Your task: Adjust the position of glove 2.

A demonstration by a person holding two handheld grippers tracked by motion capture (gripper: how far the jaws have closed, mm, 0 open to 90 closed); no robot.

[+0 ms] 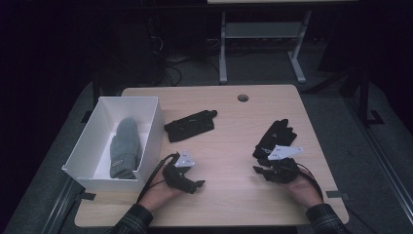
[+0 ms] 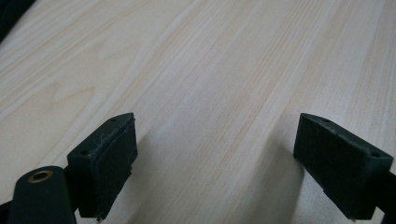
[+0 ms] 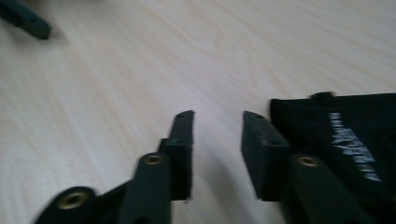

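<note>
On the pale wood table (image 1: 229,146) we rest the left gripper (image 1: 197,184) wide and empty; the right gripper (image 3: 217,140), narrowed on nothing, has the black glove (image 3: 345,140) just beside its right jaw.

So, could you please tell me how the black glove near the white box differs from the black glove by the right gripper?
The black glove near the white box lies crosswise, clear of both grippers; the black glove by the right gripper points its fingers away from the person and lies right against the right gripper. In the right gripper view the latter shows pale lettering. Both are dark and lie flat on the light wooden table.
</note>
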